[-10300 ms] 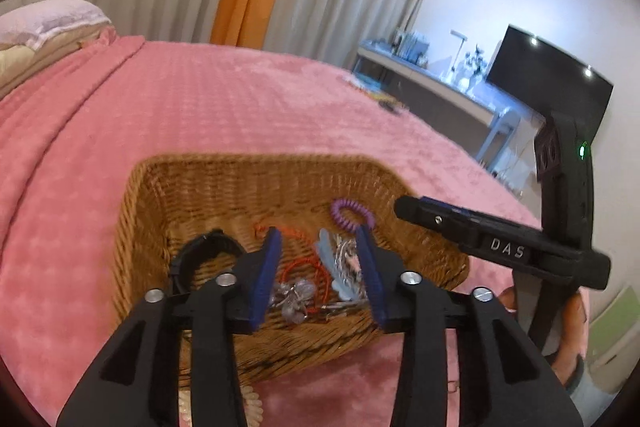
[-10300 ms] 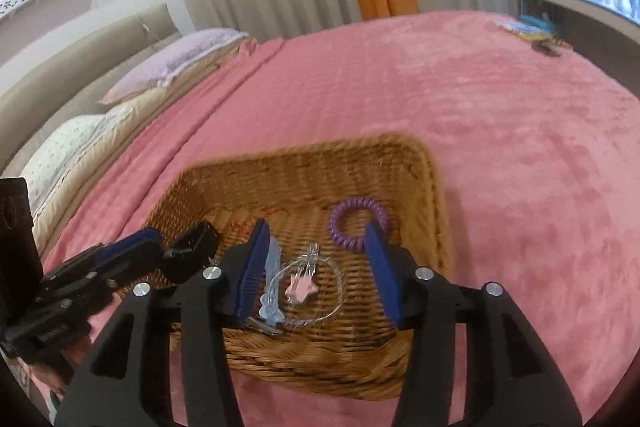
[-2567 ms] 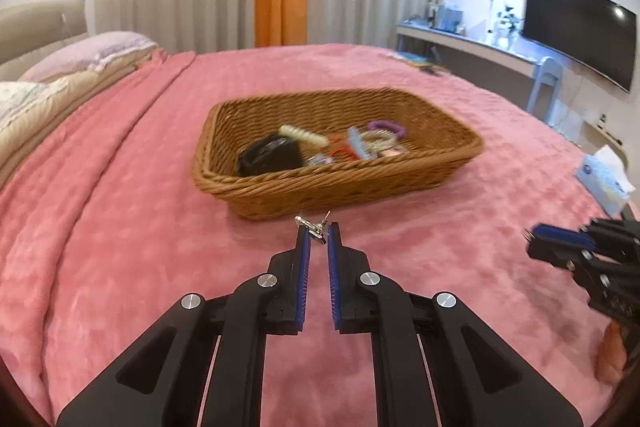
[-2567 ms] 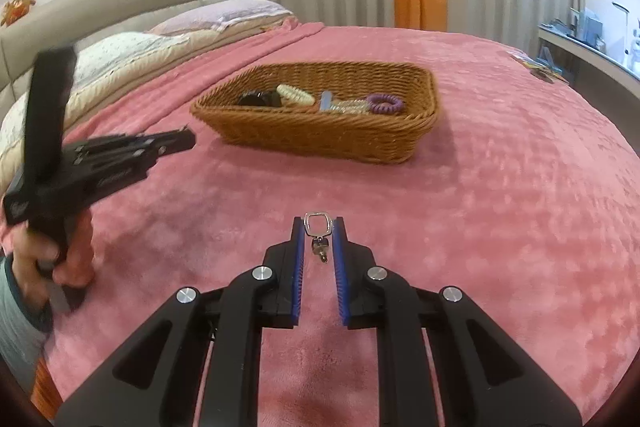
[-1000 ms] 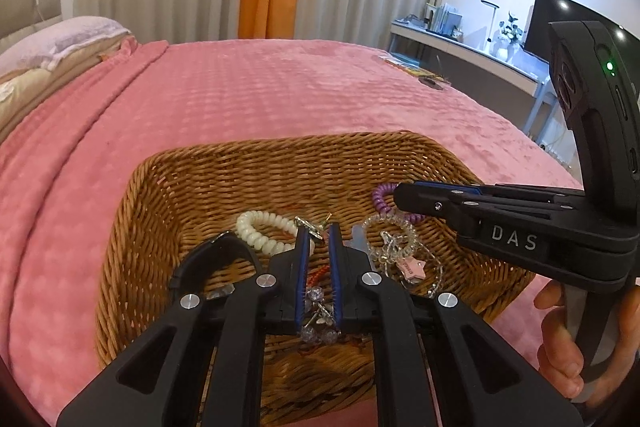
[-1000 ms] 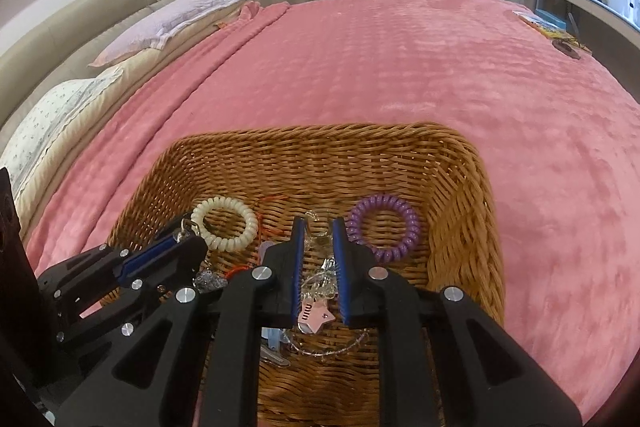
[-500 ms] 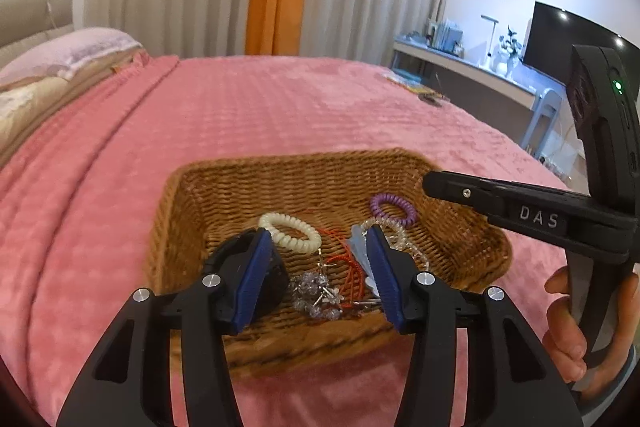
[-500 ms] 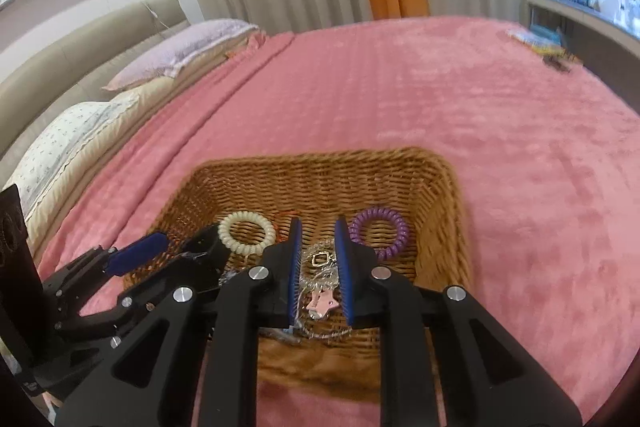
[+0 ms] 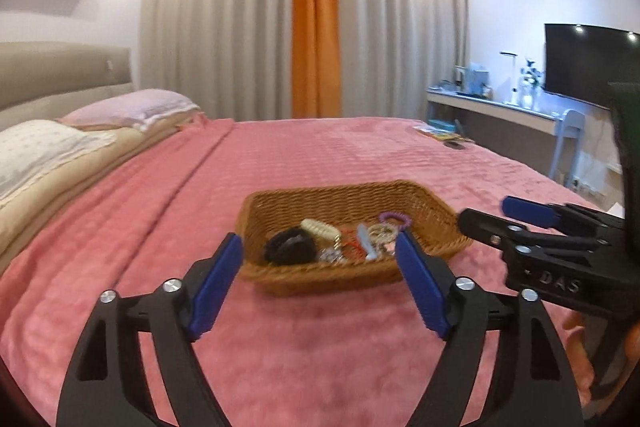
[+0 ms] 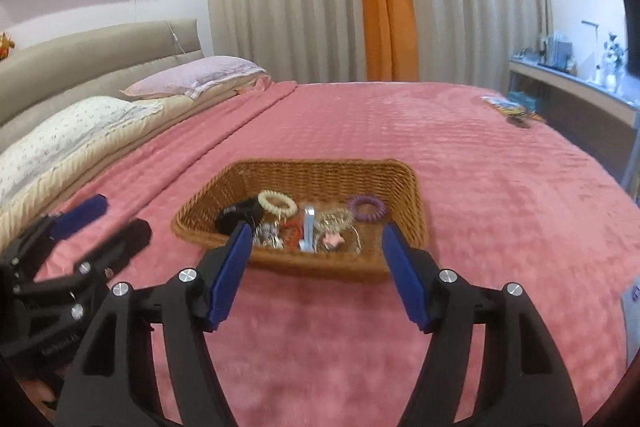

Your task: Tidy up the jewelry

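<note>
A wicker basket (image 9: 420, 199) (image 10: 320, 171) sits on the pink bedspread. In it lie a cream coil bracelet (image 10: 277, 203), a purple coil bracelet (image 10: 367, 207), a black band (image 9: 289, 246), a pale blue clip (image 10: 307, 227), a pink star charm (image 10: 334, 238) and small metal pieces. My left gripper (image 9: 319, 269) is open and empty, held back from the basket's near side. My right gripper (image 10: 316, 255) is open and empty, also short of the basket. Each gripper shows in the other's view, the right one (image 9: 516, 223) and the left one (image 10: 92, 227).
The pink bedspread (image 9: 320, 355) spreads all around the basket. Pillows (image 10: 80, 131) and a headboard lie at the left. A desk (image 9: 492, 107), a TV (image 9: 588, 63) and a chair stand at the right. Small items (image 10: 512, 111) lie on the bed's far right.
Both grippers have pulled back and away from the basket. The right gripper has opened and the small metal piece it held is gone from its jaws. The left gripper has opened wider.
</note>
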`<control>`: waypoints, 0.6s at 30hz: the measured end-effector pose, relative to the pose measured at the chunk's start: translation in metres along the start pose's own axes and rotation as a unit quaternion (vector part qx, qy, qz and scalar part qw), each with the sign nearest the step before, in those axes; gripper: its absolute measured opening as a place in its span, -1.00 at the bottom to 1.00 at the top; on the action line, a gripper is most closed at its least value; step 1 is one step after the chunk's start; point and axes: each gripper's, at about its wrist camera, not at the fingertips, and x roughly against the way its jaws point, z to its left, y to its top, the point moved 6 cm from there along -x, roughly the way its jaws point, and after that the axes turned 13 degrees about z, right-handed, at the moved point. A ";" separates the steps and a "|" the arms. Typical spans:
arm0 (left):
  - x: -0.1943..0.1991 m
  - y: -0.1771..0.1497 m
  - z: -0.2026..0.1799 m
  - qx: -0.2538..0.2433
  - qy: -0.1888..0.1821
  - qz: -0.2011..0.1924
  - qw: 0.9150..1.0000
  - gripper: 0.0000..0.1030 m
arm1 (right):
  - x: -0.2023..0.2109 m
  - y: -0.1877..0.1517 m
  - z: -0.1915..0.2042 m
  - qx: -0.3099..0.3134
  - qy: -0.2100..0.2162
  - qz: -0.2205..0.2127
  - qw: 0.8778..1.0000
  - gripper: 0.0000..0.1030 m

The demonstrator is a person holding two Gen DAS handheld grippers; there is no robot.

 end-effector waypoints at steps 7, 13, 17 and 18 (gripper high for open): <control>0.004 -0.030 0.005 0.013 0.027 0.011 0.999 0.66 | -0.007 -0.044 0.001 0.004 -0.022 0.007 1.000 0.24; -0.007 -0.048 0.014 0.028 0.040 0.018 0.999 0.67 | -0.015 -0.055 -0.002 -0.001 -0.021 0.010 1.000 0.24; -0.010 -0.051 0.018 0.038 0.036 0.021 0.998 0.73 | -0.023 -0.058 -0.004 -0.004 -0.021 0.021 1.000 0.24; -0.011 -0.052 0.020 0.042 0.035 0.021 0.998 0.74 | -0.025 -0.059 -0.004 -0.004 -0.020 0.021 1.000 0.24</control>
